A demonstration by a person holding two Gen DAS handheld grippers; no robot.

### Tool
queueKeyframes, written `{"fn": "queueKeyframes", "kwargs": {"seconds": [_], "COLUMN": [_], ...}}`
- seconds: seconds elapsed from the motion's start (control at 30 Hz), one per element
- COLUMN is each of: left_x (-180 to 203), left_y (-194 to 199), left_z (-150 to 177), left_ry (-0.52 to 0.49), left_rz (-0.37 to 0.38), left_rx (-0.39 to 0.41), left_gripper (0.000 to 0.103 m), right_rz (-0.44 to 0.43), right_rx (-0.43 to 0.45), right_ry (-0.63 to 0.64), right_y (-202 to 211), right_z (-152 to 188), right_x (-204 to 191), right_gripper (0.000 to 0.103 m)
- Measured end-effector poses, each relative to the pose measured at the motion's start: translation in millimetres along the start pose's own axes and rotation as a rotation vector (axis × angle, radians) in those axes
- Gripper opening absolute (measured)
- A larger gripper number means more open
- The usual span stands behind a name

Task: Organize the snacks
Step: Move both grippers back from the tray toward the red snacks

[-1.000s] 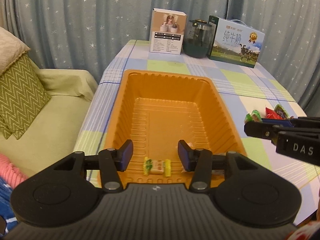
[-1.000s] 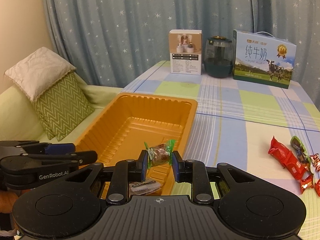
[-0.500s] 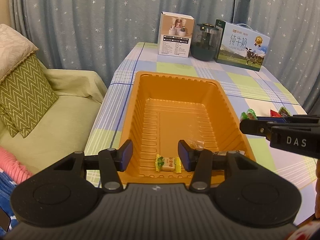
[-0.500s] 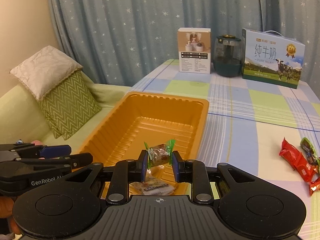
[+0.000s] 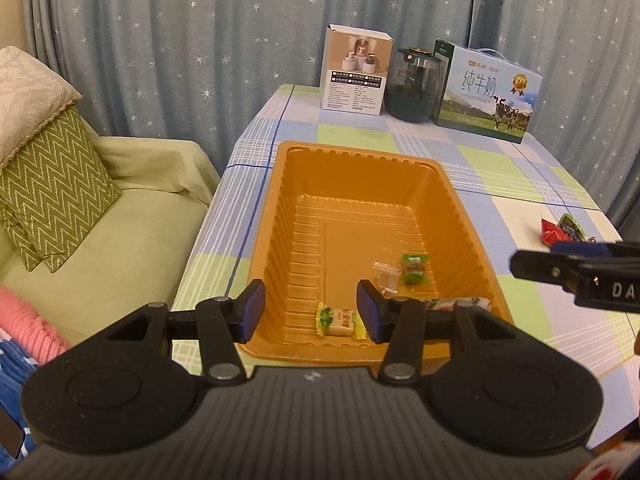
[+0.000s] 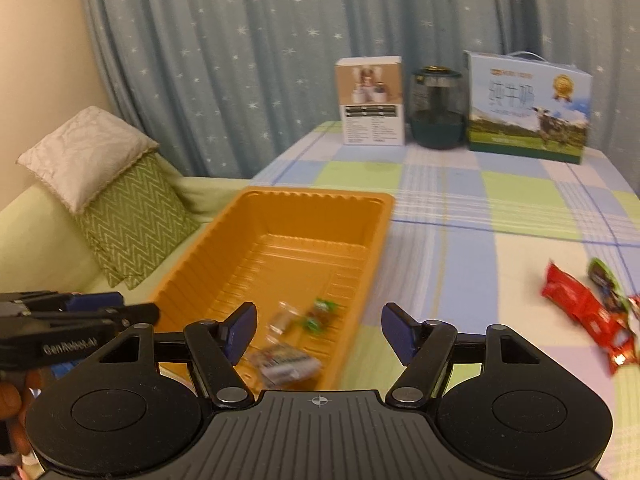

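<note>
Star-print blue curtains hang behind a checked surface [image 5: 472, 160], with a sofa [image 5: 120, 232] and zigzag cushion [image 5: 52, 196] off to the side. At the far edge I see a white box [image 5: 354, 76], a dark glass jar [image 5: 414, 82] and a milk carton box [image 5: 486, 98].

My left gripper [image 5: 310, 311] hovers level over the near end of the orange tray [image 5: 276, 248], pointing along its length, jaws spread apart with nothing between them. A yellow-wrapped candy [image 5: 340, 321] lies on the tray floor just ahead of the gap, close to the right finger. Farther in sit a green-wrapped candy [image 5: 414, 268] and a clear wrapper [image 5: 385, 276], touching or nearly so. A long pale packet [image 5: 452, 303] rests against the tray's near right corner, partly hidden behind the finger.

My right gripper [image 6: 318, 334] hangs at the tray's near right rim, angled towards the far end, jaws wide apart and empty. Its view is blurred; the green candy lies on the tray floor ahead of the gap, nearer the left finger, not touching either one. In the left view this gripper shows side-on beyond the tray's right wall.

Red snack packets [image 6: 580, 312] and a green one [image 6: 602, 276] lie on the surface well to the right of the tray.
</note>
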State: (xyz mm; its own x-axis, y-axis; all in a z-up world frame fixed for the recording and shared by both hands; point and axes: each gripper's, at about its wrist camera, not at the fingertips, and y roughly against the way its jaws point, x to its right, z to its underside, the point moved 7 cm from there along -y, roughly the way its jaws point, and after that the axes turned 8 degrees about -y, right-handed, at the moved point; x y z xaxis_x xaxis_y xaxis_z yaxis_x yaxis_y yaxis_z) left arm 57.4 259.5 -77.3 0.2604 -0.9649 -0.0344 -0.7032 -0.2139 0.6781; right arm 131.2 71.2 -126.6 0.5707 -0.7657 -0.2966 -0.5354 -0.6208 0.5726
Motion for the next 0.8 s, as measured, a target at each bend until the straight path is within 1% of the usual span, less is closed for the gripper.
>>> {"fn": "queueKeyframes", "kwargs": {"seconds": [0.17,0.23,0.43,0.57,0.63,0.8], "left_x": [10.3,15.3,33.7,50.2,59.7,89.4], "left_y": [8.0,11.3,21.5,28.1,30.9,35.5], "left_z": [-3.7,-6.2,-13.4,-19.2,-22.6,-30.2], "left_ry": [-0.014,-0.015,-0.038,-0.054,-0.065,-0.087], "left_rz": [0.008,0.017,0.034,0.058,0.070,0.120], "left_rx": [0.010,0.015,0.030,0.042,0.048,0.061], "left_gripper": [0.050,0.055,0.056,0.059,0.062,0.068], "right_rz": [0.042,0.056,0.112,0.152,0.172,0.221], "right_rx": [0.001,0.006,0.033,0.052,0.062,0.081], "right_ry": [-0.048,-0.066,-0.117,-0.146,-0.161,-0.184], "right_y": [17.0,26.1,56.1,77.2,87.5,111.0], "right_z": [6.3,7.5,11.1,14.6,16.6,23.1], "right_x": [23.2,31.6,59.3,79.7,90.5,116.9], "right_gripper": [0.069,0.069,0.069,0.069,0.069,0.069]}}
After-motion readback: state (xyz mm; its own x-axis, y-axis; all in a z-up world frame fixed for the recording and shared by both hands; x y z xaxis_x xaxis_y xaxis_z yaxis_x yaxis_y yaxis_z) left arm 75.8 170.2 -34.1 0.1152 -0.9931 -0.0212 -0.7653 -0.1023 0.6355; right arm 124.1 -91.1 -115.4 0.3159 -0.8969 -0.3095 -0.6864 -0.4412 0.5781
